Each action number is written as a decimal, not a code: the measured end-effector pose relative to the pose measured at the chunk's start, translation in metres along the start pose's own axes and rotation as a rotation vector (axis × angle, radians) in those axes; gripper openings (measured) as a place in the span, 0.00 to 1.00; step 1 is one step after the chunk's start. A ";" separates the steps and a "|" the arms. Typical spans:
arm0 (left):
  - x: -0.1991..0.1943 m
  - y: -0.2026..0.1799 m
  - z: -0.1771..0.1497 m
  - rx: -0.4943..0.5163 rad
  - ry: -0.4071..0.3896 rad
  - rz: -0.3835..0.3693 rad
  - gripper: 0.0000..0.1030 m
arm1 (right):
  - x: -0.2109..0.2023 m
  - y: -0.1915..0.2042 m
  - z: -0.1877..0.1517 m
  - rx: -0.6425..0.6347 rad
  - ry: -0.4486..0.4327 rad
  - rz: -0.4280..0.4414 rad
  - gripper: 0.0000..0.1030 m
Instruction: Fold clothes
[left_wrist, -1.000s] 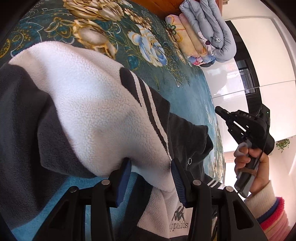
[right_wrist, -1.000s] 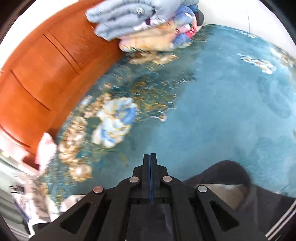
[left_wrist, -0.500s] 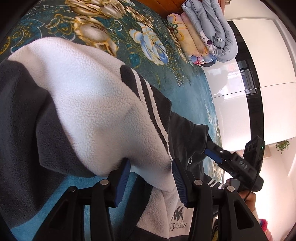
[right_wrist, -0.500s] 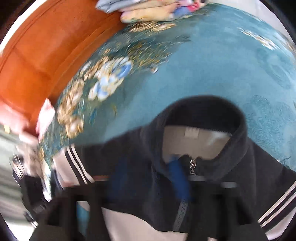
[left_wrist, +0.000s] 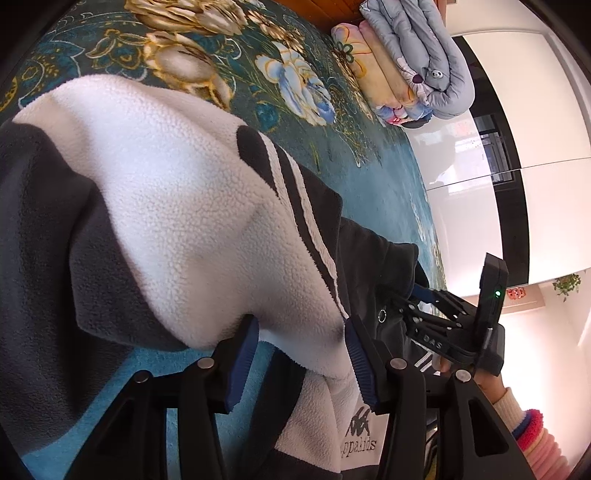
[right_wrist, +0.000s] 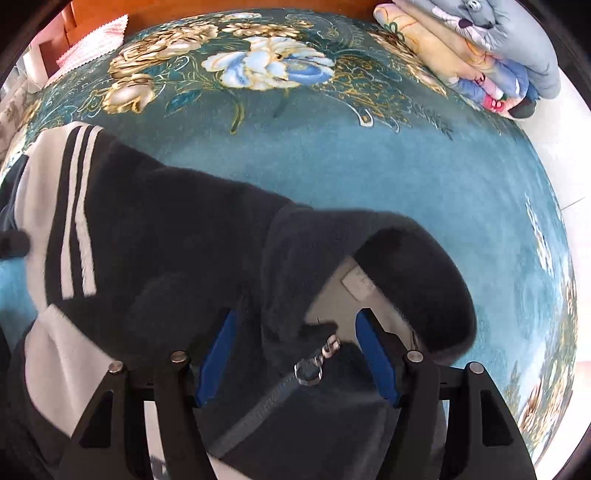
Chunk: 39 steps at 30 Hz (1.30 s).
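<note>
While the fleece jacket (left_wrist: 192, 229) lies spread on the teal flowered bed cover (right_wrist: 369, 173), the person works at its upper part, so the step in hand seems to be taking hold of the garment before a first fold. The left gripper (left_wrist: 299, 354) has its jaws about half apart, with a bulge of the white fleece between the blue pads (left_wrist: 243, 354); the cloth touches both pads, but I cannot tell if they really press on it or only stand around it. The right gripper (right_wrist: 295, 350) points down at the dark collar (right_wrist: 406, 266), and its jaws are closing, with the collar edge and the zipper pull (right_wrist: 314, 365) between them; the pads do not yet press the cloth. In the left view this gripper is seen near the collar, held by a hand (left_wrist: 484, 376) in a striped sleeve (left_wrist: 532, 435). For the next move, I think the right jaws must finish closing on the collar cloth, not on the metal pull, which may slip. Then both hands should lift together and lay the jacket flat. Folded quilts (left_wrist: 406, 62) lie well apart, at the far end of the bed.
</note>
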<state>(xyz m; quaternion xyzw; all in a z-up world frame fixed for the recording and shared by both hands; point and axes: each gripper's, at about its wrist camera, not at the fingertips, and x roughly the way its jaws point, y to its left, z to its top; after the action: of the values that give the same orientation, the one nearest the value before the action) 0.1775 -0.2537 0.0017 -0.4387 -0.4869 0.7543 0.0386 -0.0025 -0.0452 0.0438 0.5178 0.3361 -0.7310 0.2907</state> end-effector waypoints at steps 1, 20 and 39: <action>0.000 0.001 0.000 -0.005 0.000 -0.002 0.51 | 0.003 0.002 0.001 0.003 0.005 -0.003 0.38; -0.006 0.005 0.004 -0.007 -0.023 -0.003 0.51 | 0.022 -0.036 0.073 0.099 0.006 -0.323 0.04; -0.114 0.023 0.031 0.203 -0.134 0.448 0.58 | -0.134 -0.005 -0.074 0.442 -0.348 -0.052 0.84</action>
<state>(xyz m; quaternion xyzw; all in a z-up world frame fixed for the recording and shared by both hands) 0.2340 -0.3430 0.0592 -0.4786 -0.3010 0.8164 -0.1178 0.0749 0.0265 0.1548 0.4267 0.1269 -0.8717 0.2050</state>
